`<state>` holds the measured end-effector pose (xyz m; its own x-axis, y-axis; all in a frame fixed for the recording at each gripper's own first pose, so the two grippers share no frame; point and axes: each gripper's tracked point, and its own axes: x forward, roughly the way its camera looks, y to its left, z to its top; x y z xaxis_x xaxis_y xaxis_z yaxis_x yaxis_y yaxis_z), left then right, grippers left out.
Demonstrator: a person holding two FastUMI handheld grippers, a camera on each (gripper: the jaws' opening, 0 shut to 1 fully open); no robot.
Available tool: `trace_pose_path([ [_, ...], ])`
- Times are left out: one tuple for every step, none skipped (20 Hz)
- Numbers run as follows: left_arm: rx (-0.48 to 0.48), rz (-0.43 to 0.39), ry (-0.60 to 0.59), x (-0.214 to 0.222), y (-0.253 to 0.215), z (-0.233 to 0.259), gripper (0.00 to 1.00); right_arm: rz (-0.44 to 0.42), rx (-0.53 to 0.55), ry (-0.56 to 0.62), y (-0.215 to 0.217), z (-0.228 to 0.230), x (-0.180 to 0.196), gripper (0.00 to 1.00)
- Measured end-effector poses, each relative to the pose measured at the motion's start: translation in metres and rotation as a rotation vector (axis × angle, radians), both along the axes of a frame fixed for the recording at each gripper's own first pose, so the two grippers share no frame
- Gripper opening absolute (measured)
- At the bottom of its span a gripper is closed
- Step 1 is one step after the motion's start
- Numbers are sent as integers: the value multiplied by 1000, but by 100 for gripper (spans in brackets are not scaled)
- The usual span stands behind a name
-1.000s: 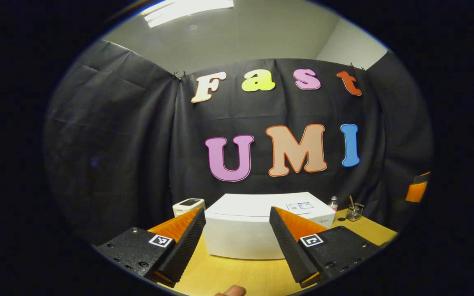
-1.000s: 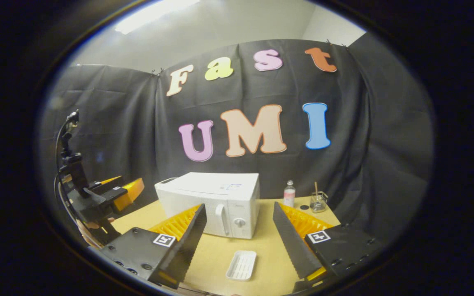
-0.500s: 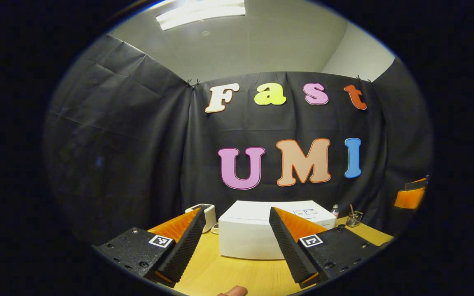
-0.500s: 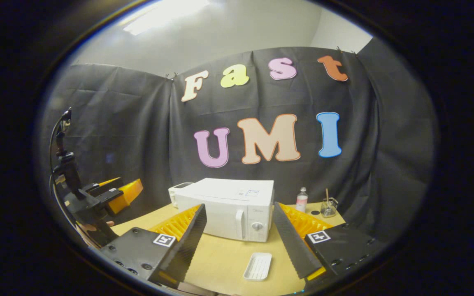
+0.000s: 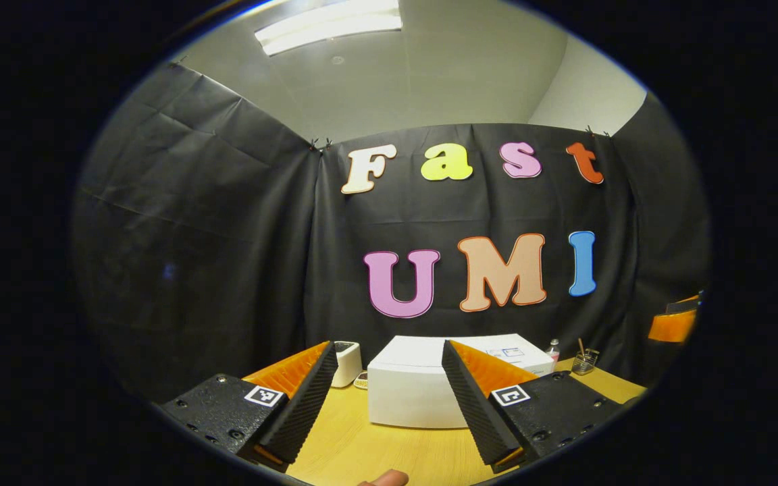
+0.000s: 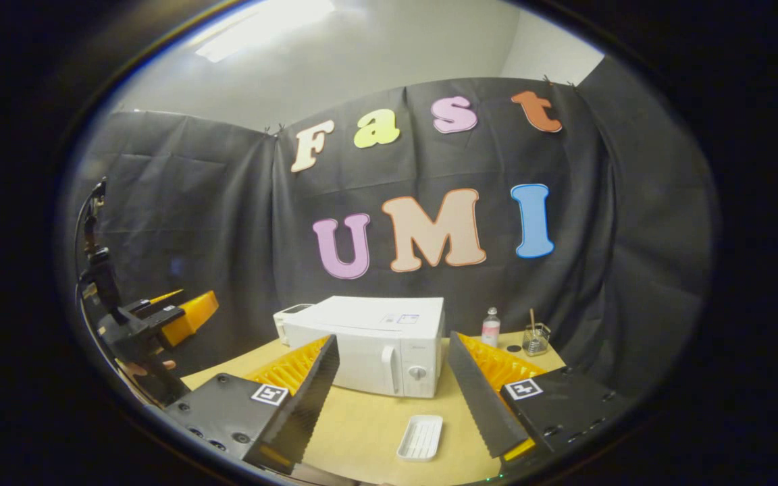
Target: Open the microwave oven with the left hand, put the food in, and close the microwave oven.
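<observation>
Microwave oven [image 6: 369, 341], a white box on the wooden table [image 6: 362, 432], is closed; nothing started.
Left gripper [image 5: 389, 378] and right gripper [image 6: 392, 378] gape, holding nothing; white ridged tray [image 6: 421, 437] waits.

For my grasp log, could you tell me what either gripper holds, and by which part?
Nothing is held: left gripper and right gripper are both open and empty, short of the microwave.

White microwave [image 6: 369, 341] with a white handle and knob, on a light yellow-tan wood-grain table [image 6: 362, 432]. White ribbed tray [image 6: 420, 437] in front of the microwave. Small white box [image 5: 346, 363] with a dark top left of the microwave. Clear bottle [image 6: 491, 327] with pink label and clear glass jar [image 6: 536, 339] right of the microwave.
</observation>
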<state>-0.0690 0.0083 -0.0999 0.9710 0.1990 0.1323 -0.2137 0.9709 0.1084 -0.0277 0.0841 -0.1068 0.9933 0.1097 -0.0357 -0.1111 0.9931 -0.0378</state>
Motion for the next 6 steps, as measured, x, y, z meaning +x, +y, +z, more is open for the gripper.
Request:
trace_pose_path([
  [0,-4,2,1,-2,0,96,1,2,2,0,-2,0,99],
  [-2,-8,4,3,-4,-1,96,1,1,5,0,-2,0,99],
  [-5,-11,6,3,-5,-2,96,-2,1,5,-1,-2,-2,99],
  [-6,-14,7,3,-5,-3,96,-1,-1,2,-1,-1,-3,99],
  [-8,-15,7,3,-5,-3,96,1,-5,-2,0,0,-6,99],
  [-9,-11,5,3,-4,-2,96,3,-9,-6,0,2,-6,92],
])
